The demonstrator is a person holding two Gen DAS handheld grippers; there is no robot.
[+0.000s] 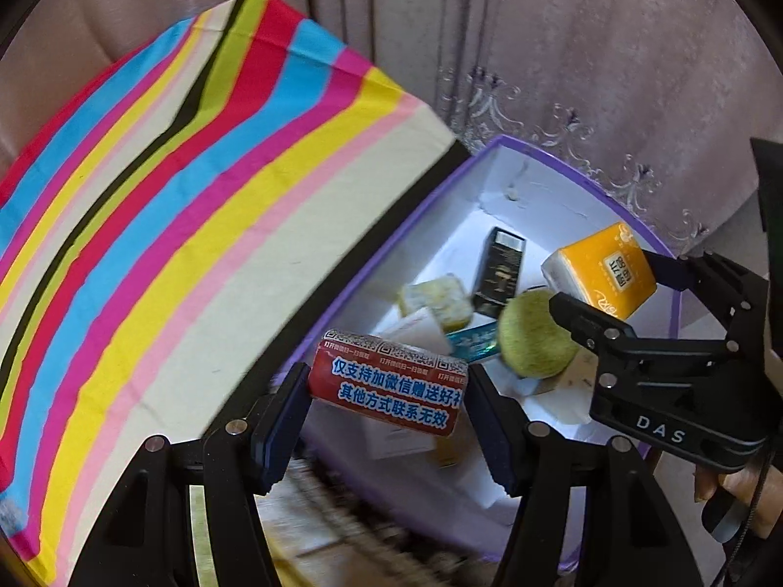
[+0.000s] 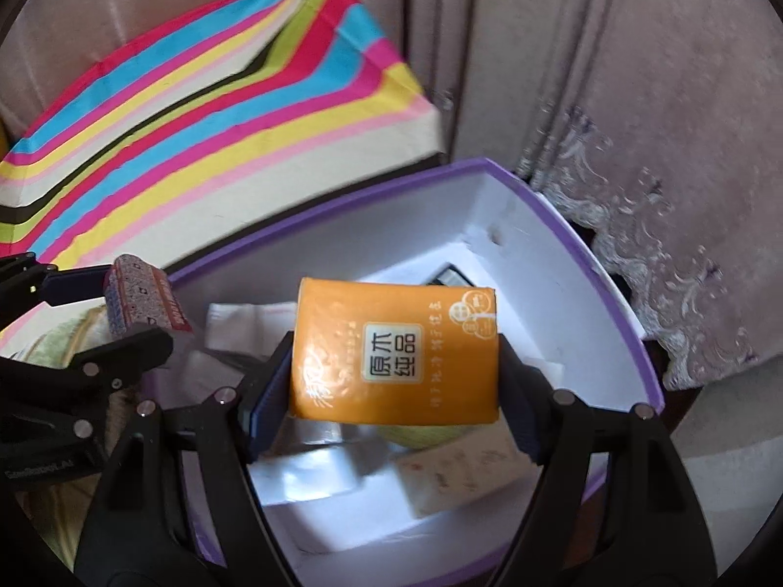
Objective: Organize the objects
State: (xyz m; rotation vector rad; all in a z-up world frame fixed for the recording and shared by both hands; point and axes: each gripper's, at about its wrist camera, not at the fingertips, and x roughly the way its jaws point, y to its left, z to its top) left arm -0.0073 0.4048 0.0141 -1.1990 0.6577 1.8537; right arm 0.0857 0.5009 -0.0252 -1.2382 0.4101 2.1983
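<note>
My left gripper [image 1: 386, 391] is shut on a red roll with blue Chinese print [image 1: 391, 386] and holds it over the near left rim of the purple box [image 1: 372, 264]. It also shows in the right wrist view [image 2: 142, 305]. My right gripper [image 2: 396, 372] is shut on an orange tissue pack [image 2: 396, 349] held above the box's white inside [image 2: 528, 254]; the pack also shows in the left wrist view [image 1: 602, 269]. Inside the box lie a green tennis ball [image 1: 536, 335], a black carton [image 1: 499, 274] and a yellow-white packet [image 1: 435, 298].
A striped multicoloured storage box [image 1: 171, 225] stands right beside the purple box on its left. A pinkish embroidered curtain [image 1: 587, 73] hangs behind both. White cartons and a teal packet [image 1: 472, 340] lie on the box floor.
</note>
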